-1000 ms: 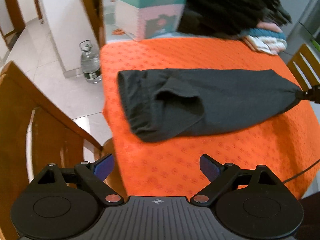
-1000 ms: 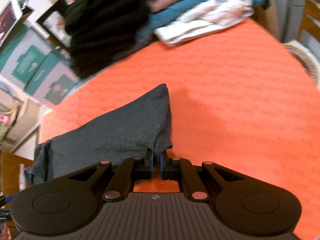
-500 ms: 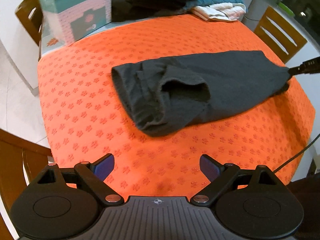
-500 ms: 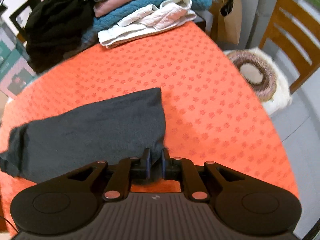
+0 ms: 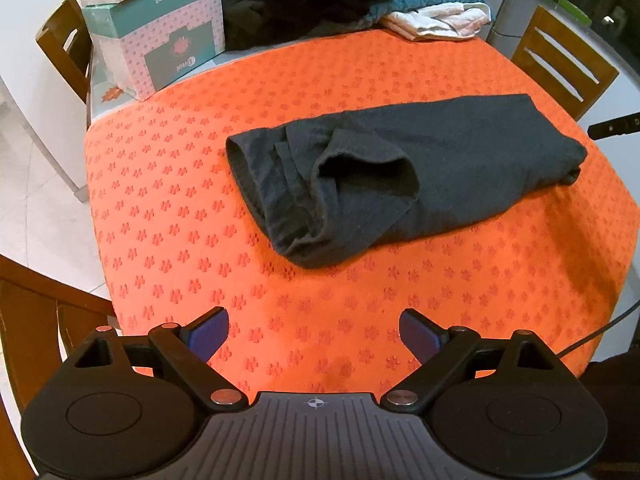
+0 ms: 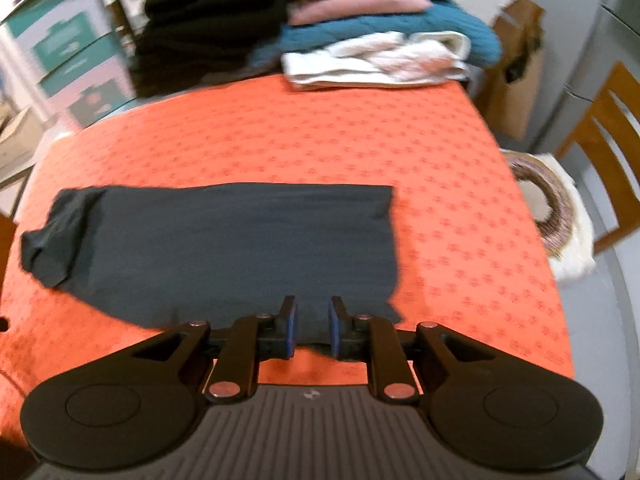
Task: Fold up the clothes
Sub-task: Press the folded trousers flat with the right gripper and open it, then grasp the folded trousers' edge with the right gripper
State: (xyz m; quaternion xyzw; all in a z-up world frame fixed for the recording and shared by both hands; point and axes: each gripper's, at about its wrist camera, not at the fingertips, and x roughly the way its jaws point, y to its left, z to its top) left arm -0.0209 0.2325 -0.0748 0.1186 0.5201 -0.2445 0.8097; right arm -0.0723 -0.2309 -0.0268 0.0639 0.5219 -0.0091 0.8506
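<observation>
Left gripper (image 5: 314, 330), right gripper (image 6: 311, 328): black linkages, blue pads, silver pivot screws, ribbed grey housing (crosshair mark).

Ahead of the left gripper (image 5: 314, 330), whose black plastic body looked matt and ribbed with small shiny metal rivets and smooth blue pads (image 5: 208, 334), lay a dark grey garment (image 5: 400, 176) of soft, matt knit cloth. Under it the orange tablecloth (image 5: 168, 184) was a rough, textured weave with a stamped pattern. Farther off stood glossy printed cardboard boxes (image 5: 160, 36), fluffy folded clothes (image 6: 380, 40) and varnished wooden chairs (image 5: 560, 64).
</observation>
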